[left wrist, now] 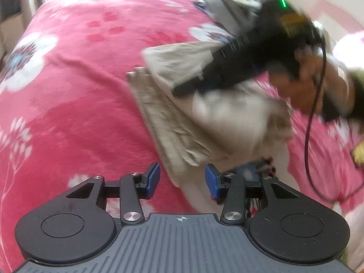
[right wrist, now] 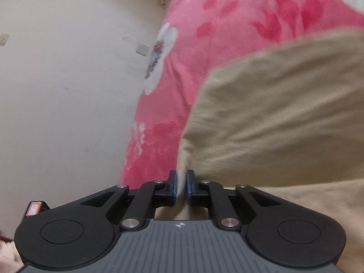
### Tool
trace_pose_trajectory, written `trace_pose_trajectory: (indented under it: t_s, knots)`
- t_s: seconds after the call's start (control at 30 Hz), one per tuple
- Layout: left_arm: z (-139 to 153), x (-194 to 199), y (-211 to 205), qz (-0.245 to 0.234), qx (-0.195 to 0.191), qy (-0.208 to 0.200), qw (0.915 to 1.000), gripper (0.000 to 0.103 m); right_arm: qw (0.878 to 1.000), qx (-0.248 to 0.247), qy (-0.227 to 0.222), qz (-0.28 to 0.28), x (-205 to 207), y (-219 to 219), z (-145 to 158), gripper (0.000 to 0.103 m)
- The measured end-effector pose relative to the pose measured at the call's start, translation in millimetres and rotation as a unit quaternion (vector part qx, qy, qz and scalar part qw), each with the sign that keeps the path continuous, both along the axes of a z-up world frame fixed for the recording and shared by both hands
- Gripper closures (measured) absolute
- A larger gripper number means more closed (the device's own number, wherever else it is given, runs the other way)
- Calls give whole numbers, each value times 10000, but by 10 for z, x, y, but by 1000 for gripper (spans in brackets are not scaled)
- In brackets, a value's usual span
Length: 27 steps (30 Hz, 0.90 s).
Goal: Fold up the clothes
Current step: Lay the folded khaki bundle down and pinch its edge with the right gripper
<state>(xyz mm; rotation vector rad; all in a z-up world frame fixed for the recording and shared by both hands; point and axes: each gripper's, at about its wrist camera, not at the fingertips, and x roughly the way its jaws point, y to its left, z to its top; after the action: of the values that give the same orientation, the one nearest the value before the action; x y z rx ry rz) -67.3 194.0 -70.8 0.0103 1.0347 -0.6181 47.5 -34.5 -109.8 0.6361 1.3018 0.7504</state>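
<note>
My left gripper point(left wrist: 182, 180) hangs open over the pink floral blanket point(left wrist: 79, 91); my right gripper point(left wrist: 238, 61), blurred, lies across the beige garment point(left wrist: 182, 122).

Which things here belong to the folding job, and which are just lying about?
Job: beige garment; right claw, with a fold of the garment between its pads; left claw, open.
Lying about: grey folded cloth; pink floral blanket underneath.
</note>
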Motion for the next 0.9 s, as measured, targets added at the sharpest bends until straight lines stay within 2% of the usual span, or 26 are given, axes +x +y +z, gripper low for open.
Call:
trace_pose_trajectory:
  t_s: [0.07, 0.13, 0.2, 0.27, 0.3, 0.37, 0.4, 0.43, 0.47, 0.5, 0.57, 0.6, 0.67, 0.73, 0.8, 0.9]
  knots:
    - [-13, 117, 119, 193, -228, 256, 9992, 59, 9988, 297, 347, -200, 19, -32, -156, 84]
    - [-14, 194, 209, 437, -446, 399, 9972, 59, 9943, 802, 600, -371, 23, -111, -189, 75]
    - [-20, 259, 279, 660, -678, 529, 9941, 59, 9904, 1205, 505, -445, 21, -211, -77, 71]
    - [-14, 316, 331, 844, -936, 656, 9899, 59, 9899, 1379, 29, -321, -19, -327, 163, 69]
    - [-12, 348, 346, 918, -1062, 714, 9875, 59, 9911, 1292, -240, -205, -53, -366, 286, 67]
    - [-25, 399, 346, 985, -1262, 816, 9837, 59, 9906, 846, -1055, 194, -225, -402, 569, 64]
    - [-40, 417, 345, 1017, -1351, 883, 9816, 59, 9865, 611, -1466, 403, -316, -417, 710, 58]
    - [-57, 449, 329, 1037, -1416, 969, 9797, 59, 9774, 253, -1961, 749, -481, -393, 842, 56]
    - [-77, 477, 309, 1064, -1458, 1044, 9780, 59, 9653, -90, -2403, 1020, -615, -342, 935, 48]
    - [-93, 499, 294, 1086, -1494, 1110, 9765, 59, 9447, -487, -2954, 1340, -823, -276, 994, 42]
    - [-106, 503, 296, 1094, -1517, 1170, 9754, 59, 8897, -1230, -3947, 1939, -1238, -122, 1043, 40]
    - [-106, 502, 285, 1087, -1509, 1163, 9756, 59, 8567, -1568, -4387, 2215, -1443, -35, 1033, 39]
    - [-105, 523, 262, 1081, -1530, 1137, 9757, 59, 7965, -2005, -5065, 2625, -1797, 105, 958, 34]
    - [-105, 539, 260, 1101, -1585, 1140, 9745, 59, 7604, -2277, -5357, 2879, -2002, 216, 822, 31]
    - [-107, 558, 250, 1142, -1638, 1148, 9731, 59, 7498, -2392, -5341, 3087, -2081, 289, 692, 31]
    - [-97, 606, 232, 1174, -1651, 1081, 9733, 59, 7223, -2748, -5506, 3157, -2148, 384, 533, 31]
